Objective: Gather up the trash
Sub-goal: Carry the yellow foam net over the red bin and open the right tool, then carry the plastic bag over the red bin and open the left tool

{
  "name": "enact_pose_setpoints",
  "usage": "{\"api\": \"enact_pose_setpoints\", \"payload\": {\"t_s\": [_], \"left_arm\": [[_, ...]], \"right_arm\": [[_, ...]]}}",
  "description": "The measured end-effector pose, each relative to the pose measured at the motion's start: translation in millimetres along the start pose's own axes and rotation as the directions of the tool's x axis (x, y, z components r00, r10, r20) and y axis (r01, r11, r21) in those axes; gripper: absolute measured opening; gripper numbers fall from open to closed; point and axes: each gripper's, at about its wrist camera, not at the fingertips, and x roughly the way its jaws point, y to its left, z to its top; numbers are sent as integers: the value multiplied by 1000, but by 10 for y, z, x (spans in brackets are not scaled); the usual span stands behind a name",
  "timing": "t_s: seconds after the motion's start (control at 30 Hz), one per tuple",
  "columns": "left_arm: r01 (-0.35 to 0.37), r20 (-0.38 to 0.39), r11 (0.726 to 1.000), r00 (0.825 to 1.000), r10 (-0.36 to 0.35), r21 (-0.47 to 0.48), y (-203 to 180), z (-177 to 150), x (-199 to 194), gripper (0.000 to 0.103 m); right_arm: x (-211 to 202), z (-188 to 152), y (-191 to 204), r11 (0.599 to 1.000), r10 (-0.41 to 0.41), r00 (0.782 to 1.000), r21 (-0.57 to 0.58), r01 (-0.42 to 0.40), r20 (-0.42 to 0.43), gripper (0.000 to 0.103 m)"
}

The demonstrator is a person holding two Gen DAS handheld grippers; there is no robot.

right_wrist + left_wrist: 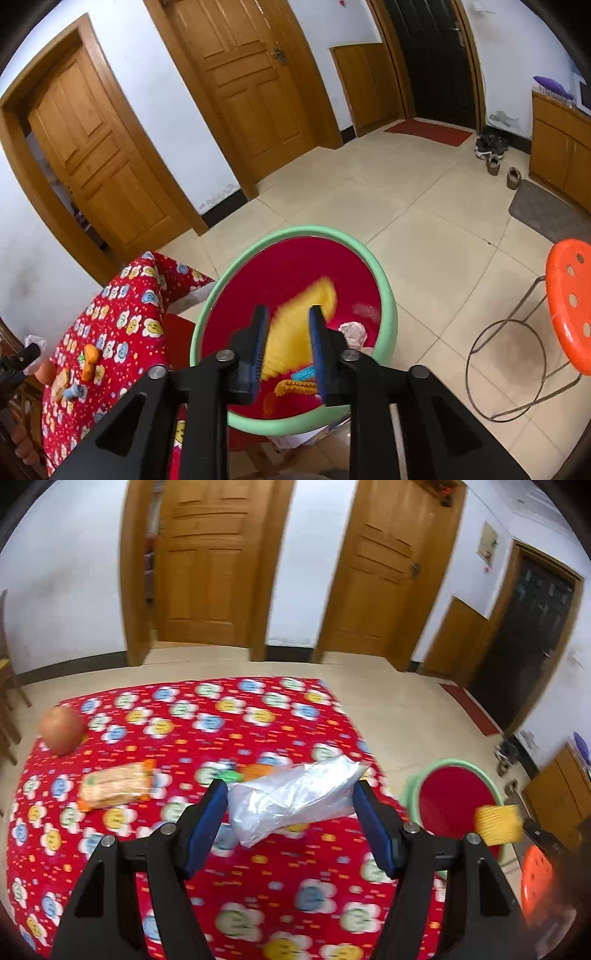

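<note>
My left gripper is shut on a crumpled clear plastic bag, which spans the gap between its blue pads above the red flowered tablecloth. My right gripper hangs open over a green-rimmed bin with a red liner. A blurred yellow wrapper is loose between its fingers, over the bin's mouth. The left wrist view shows the same yellow wrapper in the air at the bin. On the cloth lie an orange cracker packet and a round brownish fruit.
The bin stands on the tiled floor just off the table's right corner and holds crumpled paper and other scraps. An orange stool on a wire frame is to its right. Wooden doors and shoes line the far walls.
</note>
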Motion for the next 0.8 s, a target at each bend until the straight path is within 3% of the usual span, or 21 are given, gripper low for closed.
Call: {"api": "enact_pose_setpoints", "payload": {"t_s": [0.3, 0.43, 0.8], "left_arm": [[100, -57, 989, 994, -94, 110, -698, -115, 101, 70], [132, -87, 979, 989, -120, 156, -981, -186, 186, 70], [214, -184, 938, 969, -167, 272, -1631, -469, 504, 70]], "right_arm": [[-156, -24, -138, 1000, 3, 1000, -1, -3, 18, 29], [-234, -67, -235, 1000, 7, 1000, 16, -7, 18, 39], [-397, -170, -467, 998, -9, 1000, 58, 7, 25, 53]]}}
